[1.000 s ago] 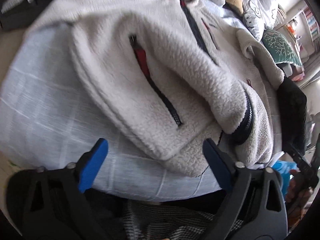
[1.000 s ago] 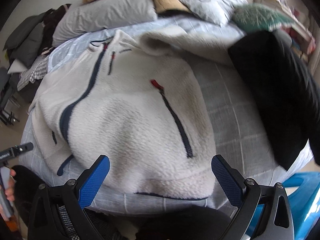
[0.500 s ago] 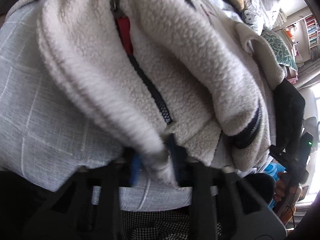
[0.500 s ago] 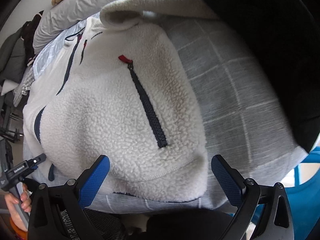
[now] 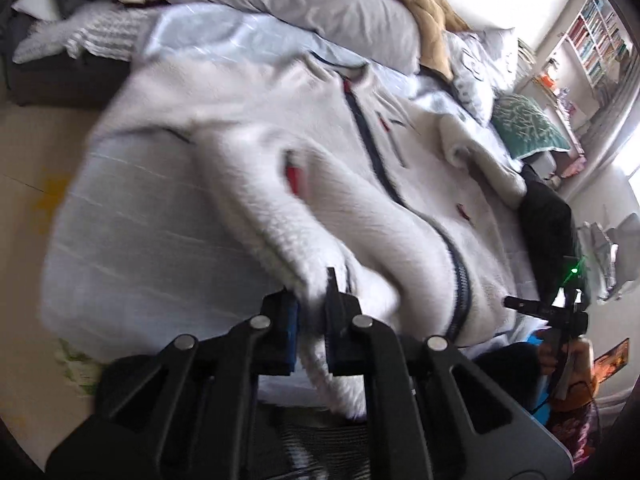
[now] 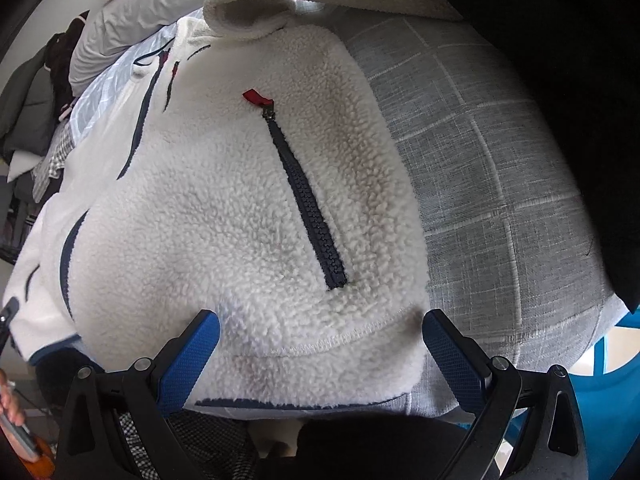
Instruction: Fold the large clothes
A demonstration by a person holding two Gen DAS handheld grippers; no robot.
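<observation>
fleece jacket (image 5: 400, 216) hem | left hand-held gripper (image 5: 311, 308) pinching | right hand-held gripper (image 6: 320, 344) agape

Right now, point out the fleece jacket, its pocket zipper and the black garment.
fleece jacket (image 6: 208, 216): right wrist view, on the front panel.
pocket zipper (image 6: 306, 204): right wrist view, midway along the dark teeth.
black garment (image 6: 560, 80): right wrist view, on its dark body.

Both my grippers, the left gripper (image 5: 310, 320) and the right gripper (image 6: 320, 354), have black angular plastic arms with triangular cut-outs, round silver pivot screws, and blue textured pads (image 6: 188, 364) lining the fingers.
</observation>
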